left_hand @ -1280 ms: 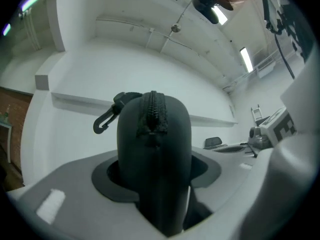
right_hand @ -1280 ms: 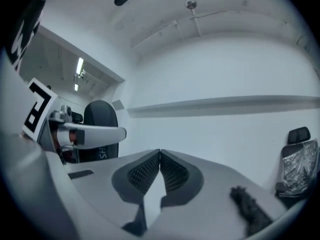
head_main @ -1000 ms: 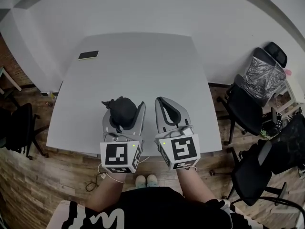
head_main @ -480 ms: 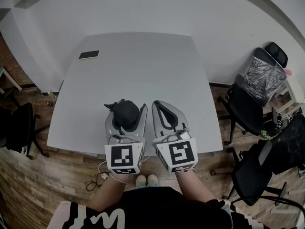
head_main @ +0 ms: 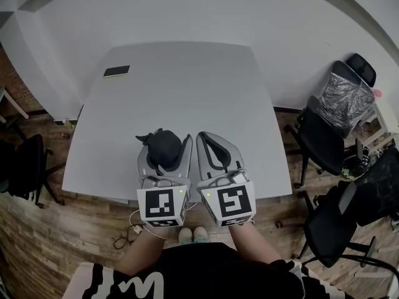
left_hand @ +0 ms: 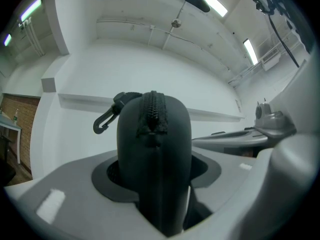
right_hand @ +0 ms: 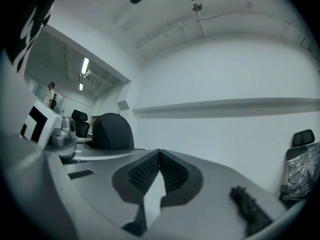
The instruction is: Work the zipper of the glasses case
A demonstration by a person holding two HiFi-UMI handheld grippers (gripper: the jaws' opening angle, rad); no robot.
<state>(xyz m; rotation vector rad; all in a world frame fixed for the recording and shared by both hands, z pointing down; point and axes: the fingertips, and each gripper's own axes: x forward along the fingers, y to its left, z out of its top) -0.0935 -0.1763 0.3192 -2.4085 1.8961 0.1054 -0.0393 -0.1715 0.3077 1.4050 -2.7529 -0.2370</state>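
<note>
While the head view looks down on both tools over the near edge of the white table, the left gripper has its jaws clamped on the black glasses case. The case is lifted clear of the table top. Just beside it, the right gripper has its jaws together on nothing.

Seen from the left gripper view, the case stands on end between the pads, with its zipper running up the ridge toward the camera and a clip hanging off the left shoulder.

From the right gripper view, the pads meet at their tips, with the case off to the left.

The risks, as I judge them: the pull tab is small, so the right jaws may slip off it. The rounded shell could also twist or slide out of the left jaws under a hard tug — and drop past the table edge.
</note>
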